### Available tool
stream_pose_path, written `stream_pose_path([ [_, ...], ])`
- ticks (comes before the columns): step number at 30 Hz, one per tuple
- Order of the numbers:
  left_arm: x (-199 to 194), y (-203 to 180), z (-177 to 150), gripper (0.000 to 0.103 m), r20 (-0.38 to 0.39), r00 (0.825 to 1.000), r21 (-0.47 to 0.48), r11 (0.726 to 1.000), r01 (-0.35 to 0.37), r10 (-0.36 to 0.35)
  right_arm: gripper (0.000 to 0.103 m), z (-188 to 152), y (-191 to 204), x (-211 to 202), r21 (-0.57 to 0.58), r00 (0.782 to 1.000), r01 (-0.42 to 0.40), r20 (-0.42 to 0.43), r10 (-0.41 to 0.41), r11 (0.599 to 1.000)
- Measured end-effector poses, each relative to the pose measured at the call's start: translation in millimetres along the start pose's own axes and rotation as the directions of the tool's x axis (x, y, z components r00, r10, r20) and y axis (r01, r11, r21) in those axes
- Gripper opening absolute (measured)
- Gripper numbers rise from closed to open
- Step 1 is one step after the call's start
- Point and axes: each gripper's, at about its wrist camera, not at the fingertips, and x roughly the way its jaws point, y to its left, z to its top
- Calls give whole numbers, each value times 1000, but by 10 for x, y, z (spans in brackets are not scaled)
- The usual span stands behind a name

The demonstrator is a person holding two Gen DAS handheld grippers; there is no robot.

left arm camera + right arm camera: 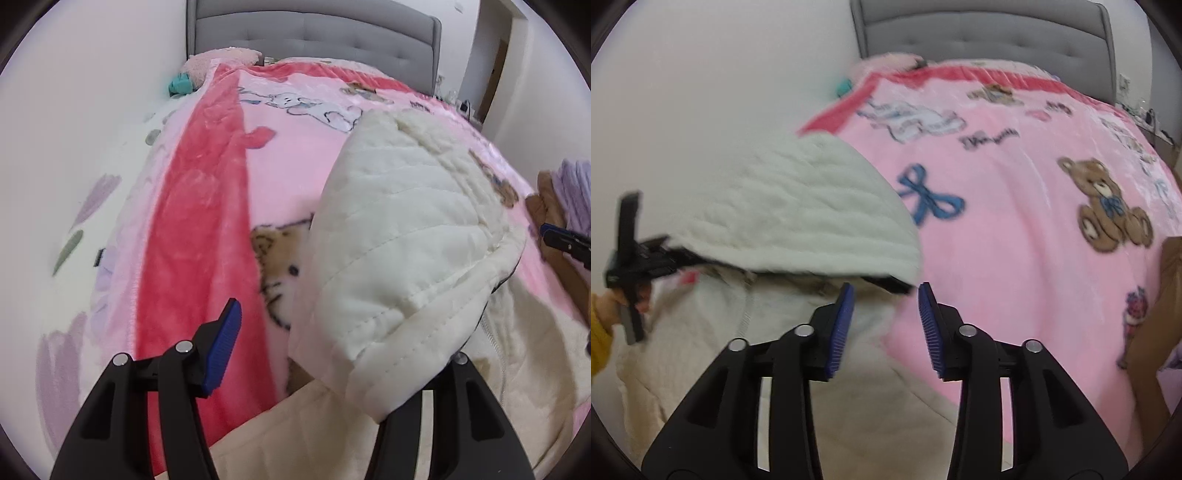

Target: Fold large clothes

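A cream quilted jacket lies on a pink bear-print blanket, its upper part folded over onto itself above a zipper edge. My left gripper is open. Its left blue pad stands free over the blanket, and the jacket's fold drapes over and hides its right finger. In the right wrist view the jacket fills the left side, on the blanket. My right gripper is open at the fold's right corner, with no cloth pinched between the pads. The right gripper's tip shows at the right edge.
A grey tufted headboard and a pink pillow are at the far end, with a white wall on the left. Brown and lilac clothes lie at the bed's right edge. A hand in a yellow sleeve holds the left gripper.
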Motion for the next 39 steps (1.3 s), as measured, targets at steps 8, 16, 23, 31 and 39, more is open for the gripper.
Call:
stream_pose_path([
  [8,249,169,303,67,-47,999,-150,989,11,-19,28,527,149,743,74,996,-58,-68,63,996],
  [16,149,63,49,67,-148,986,77,993,94,-82,25,298,398,1416,-64,953,63,-293,-79,996],
  [23,-145,1,-123,67,-77,992,7,995,104,-104,25,258,409,1465,-54,947,67,-312,-81,996],
  [31,-315,-178,-173,60,-75,971,27,973,227,-225,25,250,438,1510,-49,943,81,-318,-93,995],
  [39,-414,-353,98,66,-66,948,45,949,313,-310,25,233,399,1482,-11,953,80,-291,-80,997],
])
